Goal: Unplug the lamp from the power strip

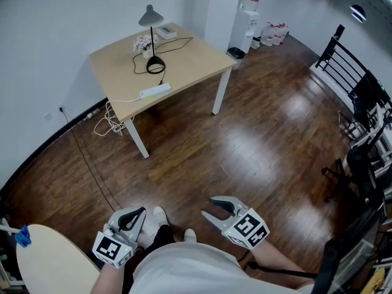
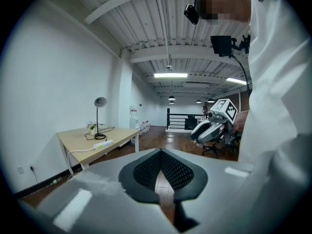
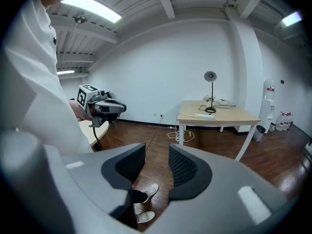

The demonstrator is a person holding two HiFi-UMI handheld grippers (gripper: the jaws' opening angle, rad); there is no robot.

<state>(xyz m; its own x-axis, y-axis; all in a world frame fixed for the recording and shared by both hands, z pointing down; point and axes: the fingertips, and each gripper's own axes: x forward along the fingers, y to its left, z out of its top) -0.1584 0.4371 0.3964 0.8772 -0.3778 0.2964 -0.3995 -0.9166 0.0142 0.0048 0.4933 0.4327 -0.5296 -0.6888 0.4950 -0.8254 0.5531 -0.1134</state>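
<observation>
A black desk lamp (image 1: 155,65) stands on the pale wooden table (image 1: 196,57) at the far side of the room. Its black cord loops toward a white power strip (image 1: 155,91) near the table's front edge; the plug is too small to make out. Both grippers are low, close to the person's body and far from the table. My left gripper (image 1: 136,215) is shut and empty, my right gripper (image 1: 211,207) open and empty. The left gripper view shows its jaws (image 2: 159,152) meeting, with lamp (image 2: 100,101) and strip (image 2: 103,143) at the left. The right gripper (image 3: 157,152) points at the lamp (image 3: 210,76) and strip (image 3: 204,116).
A white cable (image 1: 110,118) hangs off the table's left corner toward a wall socket (image 1: 61,109). A small flower pot (image 1: 145,43) and a white box (image 1: 165,32) sit behind the lamp. Water dispenser (image 1: 248,17), black railing (image 1: 343,54), office chairs (image 1: 361,164), round pale tabletop (image 1: 49,256).
</observation>
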